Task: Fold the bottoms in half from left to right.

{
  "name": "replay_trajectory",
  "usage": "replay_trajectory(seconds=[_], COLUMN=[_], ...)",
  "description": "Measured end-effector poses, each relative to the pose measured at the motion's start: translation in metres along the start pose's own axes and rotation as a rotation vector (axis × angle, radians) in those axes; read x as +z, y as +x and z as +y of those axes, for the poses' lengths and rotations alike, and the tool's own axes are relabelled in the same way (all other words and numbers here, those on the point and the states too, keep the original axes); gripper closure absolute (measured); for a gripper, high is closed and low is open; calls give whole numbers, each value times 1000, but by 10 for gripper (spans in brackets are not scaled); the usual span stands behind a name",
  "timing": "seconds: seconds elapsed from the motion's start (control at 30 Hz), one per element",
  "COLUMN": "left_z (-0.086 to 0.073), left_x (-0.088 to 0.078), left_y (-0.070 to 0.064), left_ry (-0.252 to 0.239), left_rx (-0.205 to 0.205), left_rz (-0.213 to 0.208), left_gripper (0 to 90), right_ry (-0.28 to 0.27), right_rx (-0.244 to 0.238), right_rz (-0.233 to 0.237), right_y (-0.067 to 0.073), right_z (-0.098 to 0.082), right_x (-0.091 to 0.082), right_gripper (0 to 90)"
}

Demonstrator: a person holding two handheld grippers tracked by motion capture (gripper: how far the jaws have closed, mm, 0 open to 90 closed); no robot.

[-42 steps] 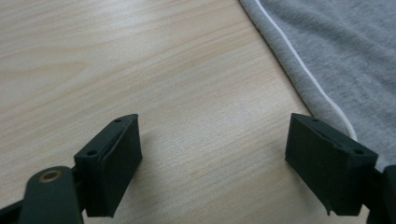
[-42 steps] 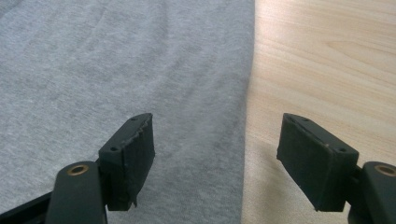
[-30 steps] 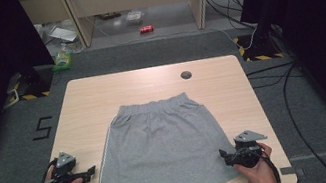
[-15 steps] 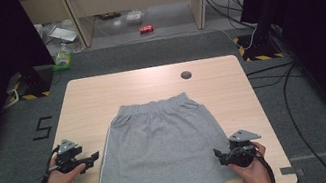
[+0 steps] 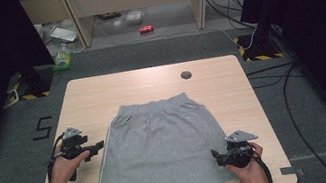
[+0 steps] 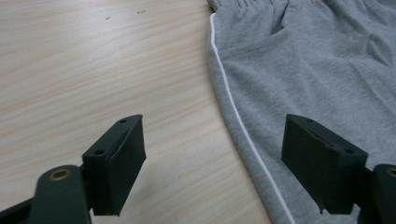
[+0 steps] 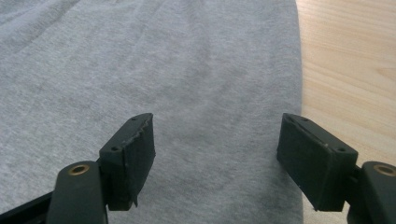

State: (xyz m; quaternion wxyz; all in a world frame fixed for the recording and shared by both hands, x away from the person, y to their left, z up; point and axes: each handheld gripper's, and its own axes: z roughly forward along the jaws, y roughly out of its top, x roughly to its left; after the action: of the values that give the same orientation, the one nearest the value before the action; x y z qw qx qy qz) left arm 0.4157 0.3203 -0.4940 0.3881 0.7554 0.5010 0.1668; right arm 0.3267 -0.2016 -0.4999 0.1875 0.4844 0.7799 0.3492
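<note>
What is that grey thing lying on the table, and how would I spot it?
Find the pale wooden table. Spread flat across its middle, between the two hand-held grippers, lies a grey skirt, gathered waistband at the far end. A thin white stripe down its side seam marks it out.

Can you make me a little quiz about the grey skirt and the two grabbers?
1. True or false: the left gripper is clamped on the grey skirt.
2. Which side of the skirt has a white stripe along its edge: A the left gripper's side, B the right gripper's side?
3. What small dark round thing lies on the table beyond the waistband?

Key:
1. False; its jaws are open beside the skirt's edge, with nothing gripped.
2. A.
3. A dark round spot; what it is cannot be told.
</note>
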Motion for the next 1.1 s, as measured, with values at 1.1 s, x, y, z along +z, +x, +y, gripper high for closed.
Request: replay_trajectory(seconds=[1.1], left_z=[62], left_x=[52], left_y=[-10], left_ry=[-8], left_rx=[-21], left_rz=[-61], left_gripper=[343], right_ry=[-6], right_rx=[-19], right_rz=[16], right_y=[7], right_z=[3], right_x=[3], right_gripper=[285])
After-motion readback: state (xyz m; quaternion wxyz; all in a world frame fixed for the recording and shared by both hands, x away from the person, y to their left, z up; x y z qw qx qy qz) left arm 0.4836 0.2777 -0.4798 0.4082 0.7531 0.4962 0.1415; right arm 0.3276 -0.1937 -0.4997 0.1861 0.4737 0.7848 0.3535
